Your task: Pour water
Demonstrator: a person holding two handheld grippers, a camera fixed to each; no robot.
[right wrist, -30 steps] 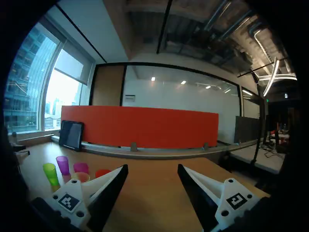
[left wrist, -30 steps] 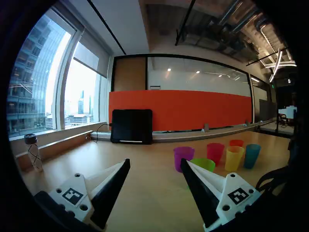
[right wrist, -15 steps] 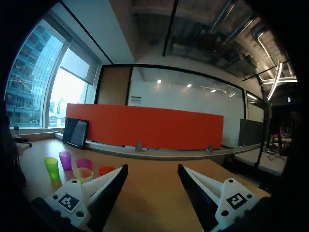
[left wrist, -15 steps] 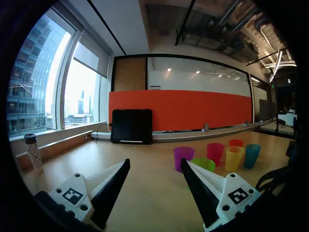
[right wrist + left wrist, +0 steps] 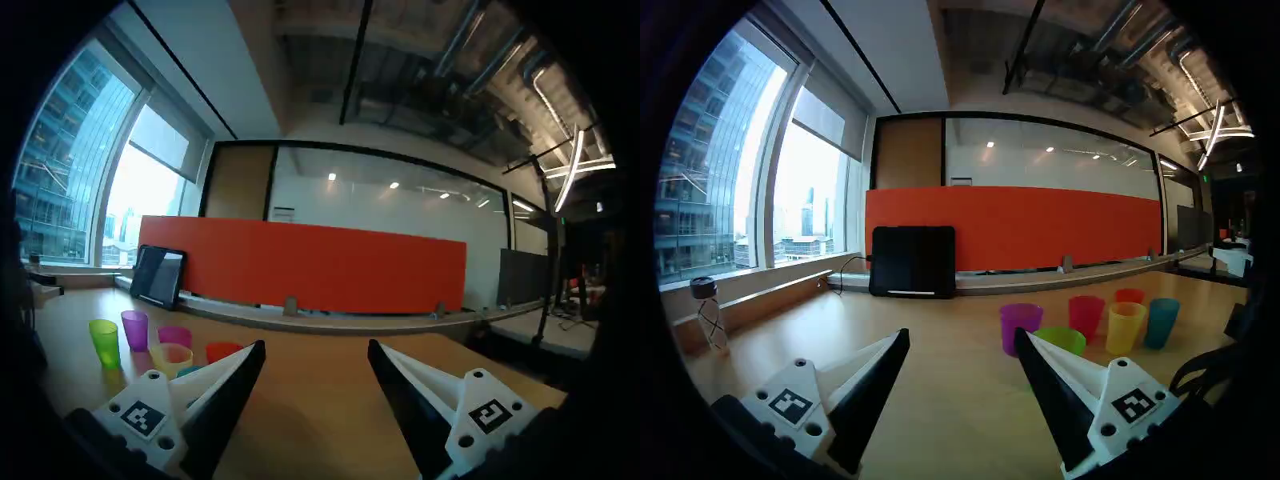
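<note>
Holding nothing, my left gripper (image 5: 960, 336) and right gripper (image 5: 316, 348) are both wide open over the desk (image 5: 952, 400). I see six cups (image 5: 1086, 316) standing close together on it, and a bottle (image 5: 708, 316) far left, near the window (image 5: 800, 200).

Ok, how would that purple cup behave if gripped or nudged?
The purple cup looks like thin translucent plastic, so probably light and slightly squeezable. It stands upright and narrows toward its base, so a push near the rim may tip it rather than slide it on the table. Its contents cannot be told.
</note>
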